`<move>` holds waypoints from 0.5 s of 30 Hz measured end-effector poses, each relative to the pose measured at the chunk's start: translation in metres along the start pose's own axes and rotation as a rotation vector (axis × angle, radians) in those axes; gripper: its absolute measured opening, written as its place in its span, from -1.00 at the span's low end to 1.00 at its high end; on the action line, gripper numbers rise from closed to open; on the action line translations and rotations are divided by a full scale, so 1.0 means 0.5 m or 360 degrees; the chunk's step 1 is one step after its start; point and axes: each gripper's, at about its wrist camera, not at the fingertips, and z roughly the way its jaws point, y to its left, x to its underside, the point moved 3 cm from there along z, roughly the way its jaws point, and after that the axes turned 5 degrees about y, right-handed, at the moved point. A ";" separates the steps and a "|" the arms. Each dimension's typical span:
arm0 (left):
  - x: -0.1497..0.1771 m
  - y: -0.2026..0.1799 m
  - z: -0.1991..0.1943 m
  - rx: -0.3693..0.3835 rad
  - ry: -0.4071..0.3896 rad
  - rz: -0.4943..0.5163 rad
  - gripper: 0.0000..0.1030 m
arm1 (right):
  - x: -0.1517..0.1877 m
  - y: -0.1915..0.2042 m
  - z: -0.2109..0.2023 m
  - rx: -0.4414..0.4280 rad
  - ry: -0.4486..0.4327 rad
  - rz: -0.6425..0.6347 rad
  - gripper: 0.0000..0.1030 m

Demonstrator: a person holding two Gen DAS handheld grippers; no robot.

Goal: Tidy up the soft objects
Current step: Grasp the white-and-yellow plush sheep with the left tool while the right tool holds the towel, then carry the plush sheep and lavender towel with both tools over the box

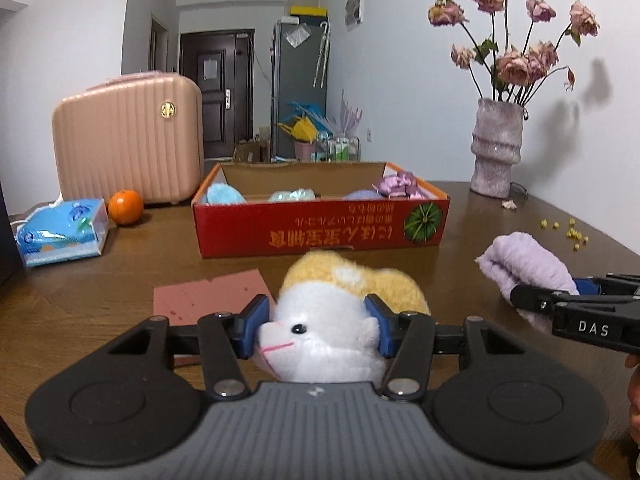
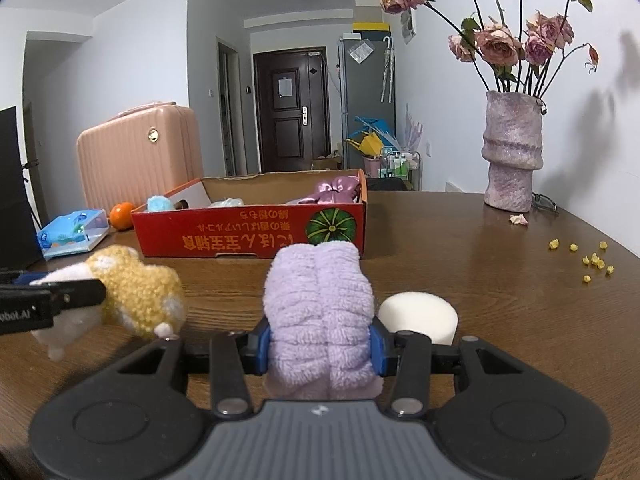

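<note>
Jaws of the left gripper [image 1: 318, 326] clamp the plush toy [image 1: 340, 312]; right gripper [image 2: 320, 344] jaws clamp the lavender towel [image 2: 320, 308], both above the counter's [image 2: 480, 280] near edge. Risk: soft pile compresses, slipping before reaching the cardboard box [image 1: 320, 228].

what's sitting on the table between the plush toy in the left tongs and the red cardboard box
Only bare table; the left wrist view shows nothing between plush toy and red box.

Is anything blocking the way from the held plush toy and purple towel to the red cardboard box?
Nothing visible does. Bare tabletop lies between the white-and-yellow plush toy, the rolled purple fluffy towel and the open red cardboard box; only its low front wall must be cleared.
</note>
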 end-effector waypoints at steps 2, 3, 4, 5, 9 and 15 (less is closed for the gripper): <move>-0.003 0.002 -0.007 -0.0003 -0.0025 -0.0006 0.02 | -0.002 0.002 -0.005 -0.0001 -0.0014 -0.0007 -0.13; -0.006 0.002 -0.011 -0.0007 -0.0037 -0.0007 0.01 | -0.005 0.003 -0.008 -0.0004 -0.0021 -0.0008 -0.13; -0.008 0.004 -0.016 -0.0011 -0.0054 -0.0010 0.01 | -0.009 0.004 -0.010 -0.0007 -0.0028 -0.0008 -0.13; -0.010 0.004 -0.020 -0.0011 -0.0065 -0.0015 0.01 | -0.013 0.005 -0.012 -0.0010 -0.0035 -0.0011 -0.13; -0.017 0.005 -0.025 -0.0004 -0.0083 -0.0023 0.00 | -0.025 0.013 -0.012 -0.0016 -0.0044 -0.0024 -0.13; -0.035 0.006 -0.036 0.0014 -0.0129 -0.0045 0.00 | -0.044 0.026 -0.018 -0.0030 -0.0073 -0.0048 -0.13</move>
